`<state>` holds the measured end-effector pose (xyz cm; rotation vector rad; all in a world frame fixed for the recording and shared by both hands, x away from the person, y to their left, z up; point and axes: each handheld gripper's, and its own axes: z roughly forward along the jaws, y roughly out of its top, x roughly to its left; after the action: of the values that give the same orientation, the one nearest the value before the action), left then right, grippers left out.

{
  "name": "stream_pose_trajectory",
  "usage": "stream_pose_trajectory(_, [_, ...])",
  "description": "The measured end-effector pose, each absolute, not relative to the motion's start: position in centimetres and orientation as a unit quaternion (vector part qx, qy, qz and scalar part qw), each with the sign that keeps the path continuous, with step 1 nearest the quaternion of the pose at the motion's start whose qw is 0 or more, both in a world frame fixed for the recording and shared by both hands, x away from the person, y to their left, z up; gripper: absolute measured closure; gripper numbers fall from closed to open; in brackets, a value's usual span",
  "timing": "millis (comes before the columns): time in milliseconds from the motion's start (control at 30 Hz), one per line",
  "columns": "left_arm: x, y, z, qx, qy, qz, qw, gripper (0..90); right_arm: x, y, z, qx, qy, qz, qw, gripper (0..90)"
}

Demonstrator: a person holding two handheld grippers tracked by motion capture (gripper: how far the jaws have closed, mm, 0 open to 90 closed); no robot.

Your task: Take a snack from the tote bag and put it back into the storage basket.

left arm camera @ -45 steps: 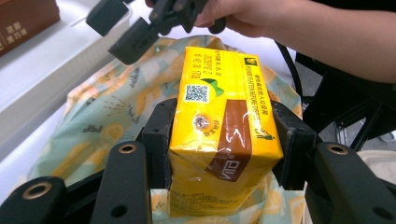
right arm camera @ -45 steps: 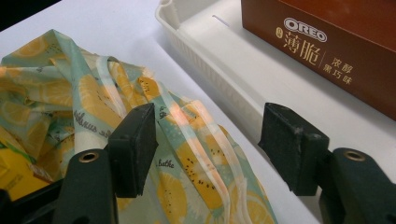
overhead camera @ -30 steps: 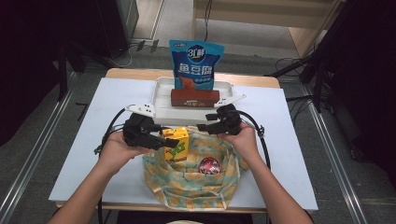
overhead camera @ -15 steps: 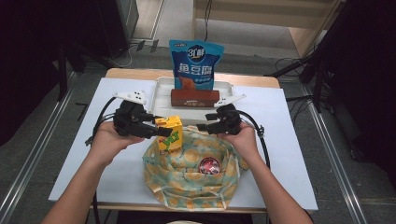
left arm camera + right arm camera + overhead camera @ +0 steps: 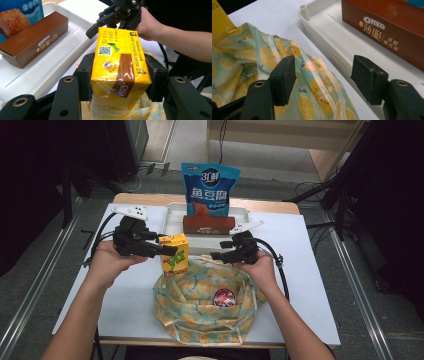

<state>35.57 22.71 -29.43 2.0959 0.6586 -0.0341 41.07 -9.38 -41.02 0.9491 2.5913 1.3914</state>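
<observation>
one yellow juice carton (image 5: pixel 174 256), clamped across its narrow sides by the fingers (image 5: pixel 86 72) of the left gripper (image 5: pixel 169 251), lifted just above the rim of the lemon-print fabric bag (image 5: pixel 200 305), between bag and white tray (image 5: pixel 172 220). likely light to moderate in weight if full; stiff at the folded edges, softer on the broad faces, so liable to dent or squirt under a hard squeeze. glossy film, slightly slippery. best gripped low on the narrow sides, as now, well away from the foil straw hole (image 5: pixel 108 65) on top. judged safe to carry upright and set down flat.

right gripper (image 5: pixel 224 256) hovering at the far edge of the bag, fingers (image 5: pixel 284 75) apart, nothing between them, bag handles (image 5: pixel 322 80) lying just beneath.

further along on the tray: brown oreo thins box (image 5: pixel 209 225) lying flat, blue fish tofu snack pouch (image 5: pixel 210 187) standing behind it. round red-lidded item (image 5: pixel 224 297) down inside the bag, label too small to read.

hidden or unclear: bottom of the carton cut off in the left gripper view; straw, if any, out of sight; rest of the bag's contents covered by folds; near edge of the white surface (image 5: pixel 310 285) masked by the forearms.
</observation>
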Motion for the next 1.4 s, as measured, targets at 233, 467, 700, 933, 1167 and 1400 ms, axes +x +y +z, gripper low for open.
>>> stream_pose_trajectory(233, [36.9,22.9,-29.4,0.846,0.272,-0.015,0.459,50.6,40.6,-9.4,-40.8,0.303,0.84,0.449,0.029,36.3])
stream_pose_trajectory(467, [38.2,22.5,-29.4,0.844,0.273,-0.017,0.461,50.7,40.0,-9.6,-40.5,0.302,0.838,0.453,0.026,36.0])
stream_pose_trajectory(700, [39.5,22.7,-29.8,0.841,0.287,-0.009,0.458,50.7,39.7,-9.8,-40.6,0.301,0.84,0.45,0.027,34.4])
stream_pose_trajectory(933, [40.6,23.2,-30.2,0.835,0.296,0.009,0.464,50.8,39.3,-9.6,-40.6,0.3,0.843,0.446,0.025,34.1])
stream_pose_trajectory(1167, [41.2,23.6,-30.5,0.833,0.306,0.033,0.459,50.8,38.9,-9.7,-40.5,0.293,0.844,0.448,0.028,34.2])
stream_pose_trajectory(1400, [41.9,23.9,-31.0,0.831,0.315,0.038,0.456,50.8,38.5,-9.9,-40.6,0.299,0.843,0.447,0.028,34.2])
